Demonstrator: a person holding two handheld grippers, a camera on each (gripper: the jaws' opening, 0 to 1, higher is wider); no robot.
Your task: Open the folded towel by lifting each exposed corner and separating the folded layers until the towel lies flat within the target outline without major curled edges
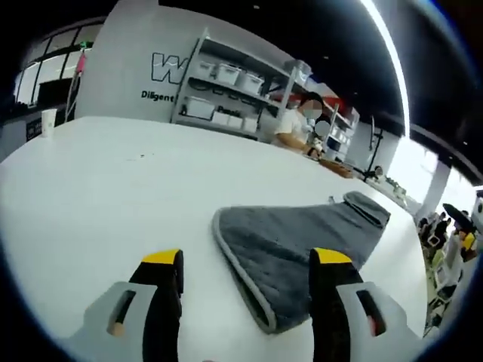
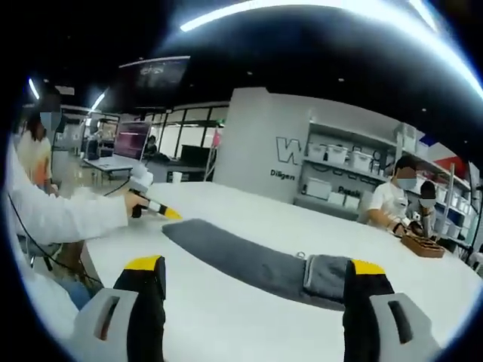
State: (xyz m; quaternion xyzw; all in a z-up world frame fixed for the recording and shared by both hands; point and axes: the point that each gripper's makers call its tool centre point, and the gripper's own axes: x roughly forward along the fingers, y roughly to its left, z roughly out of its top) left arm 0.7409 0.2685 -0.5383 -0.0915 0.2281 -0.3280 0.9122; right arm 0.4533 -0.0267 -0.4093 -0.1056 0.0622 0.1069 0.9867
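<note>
A grey towel [image 1: 302, 234] lies folded in a long strip on the white table [image 1: 113, 173]. Its rounded near end points at my left gripper [image 1: 247, 260], which is open with its yellow-tipped jaws wide apart, just short of that end and above it. At the far end, a short flap [image 1: 367, 207] is folded back over the towel. In the right gripper view the towel [image 2: 226, 253] runs across the table, with the flap [image 2: 328, 275] nearest my right gripper [image 2: 255, 265], which is open and holds nothing. The left gripper [image 2: 151, 204] hovers at the towel's other end, held by a hand in a white sleeve.
Two people [image 2: 392, 200] sit at the table's far side by a wooden tray [image 2: 423, 245]. A paper cup [image 1: 49, 121] stands at the far left edge. Shelves with bins [image 1: 226, 94] line the wall behind. A wide stretch of bare tabletop lies left of the towel.
</note>
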